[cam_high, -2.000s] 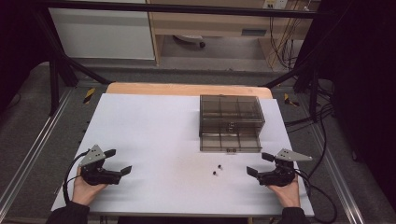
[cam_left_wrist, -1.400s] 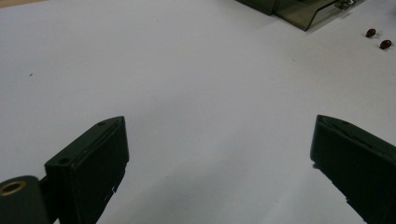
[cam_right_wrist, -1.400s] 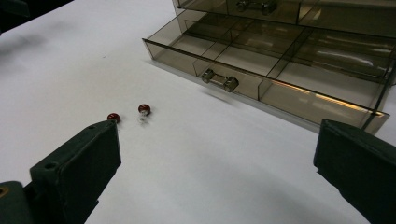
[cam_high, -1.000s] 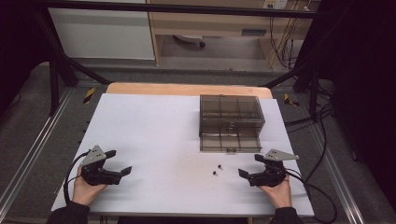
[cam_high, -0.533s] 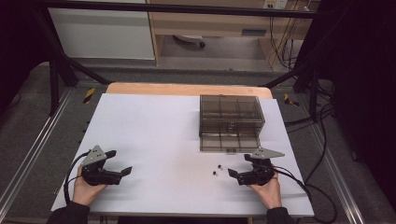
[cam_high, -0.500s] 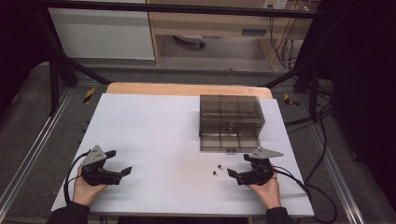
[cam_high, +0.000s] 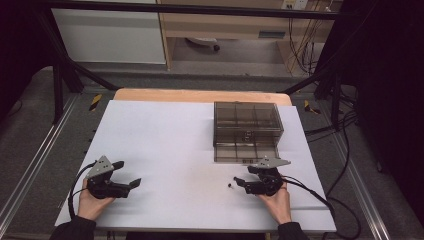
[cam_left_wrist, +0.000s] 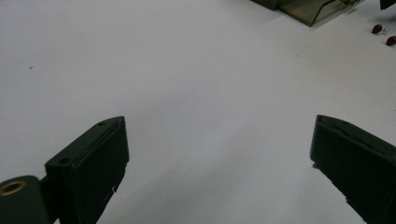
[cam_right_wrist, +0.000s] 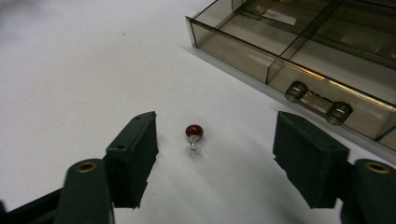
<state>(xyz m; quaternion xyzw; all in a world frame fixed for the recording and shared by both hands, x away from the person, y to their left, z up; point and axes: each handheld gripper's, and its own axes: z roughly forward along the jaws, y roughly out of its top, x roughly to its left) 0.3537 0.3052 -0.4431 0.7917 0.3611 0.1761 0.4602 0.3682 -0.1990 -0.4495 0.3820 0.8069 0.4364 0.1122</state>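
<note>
A small red-headed push pin (cam_right_wrist: 194, 132) lies on the white table between the two jaws of my right gripper (cam_right_wrist: 215, 140), which is open and touches nothing. In the high view two tiny dark pins (cam_high: 232, 182) lie just left of the right gripper (cam_high: 245, 176). My left gripper (cam_high: 128, 174) rests at the near left, open and empty; its own view shows the left gripper (cam_left_wrist: 219, 135) over bare table, with both red pins (cam_left_wrist: 383, 34) far off at the top right.
A smoky transparent compartment box (cam_high: 247, 121) stands right of centre, its open front part (cam_right_wrist: 299, 51) lying flat close behind the pin. The white table sheet (cam_high: 165, 145) spreads wide between the hands. Cables trail from both grippers.
My right gripper has slid left and a little forward, from the near right edge up to the pins. The left gripper has stayed put.
</note>
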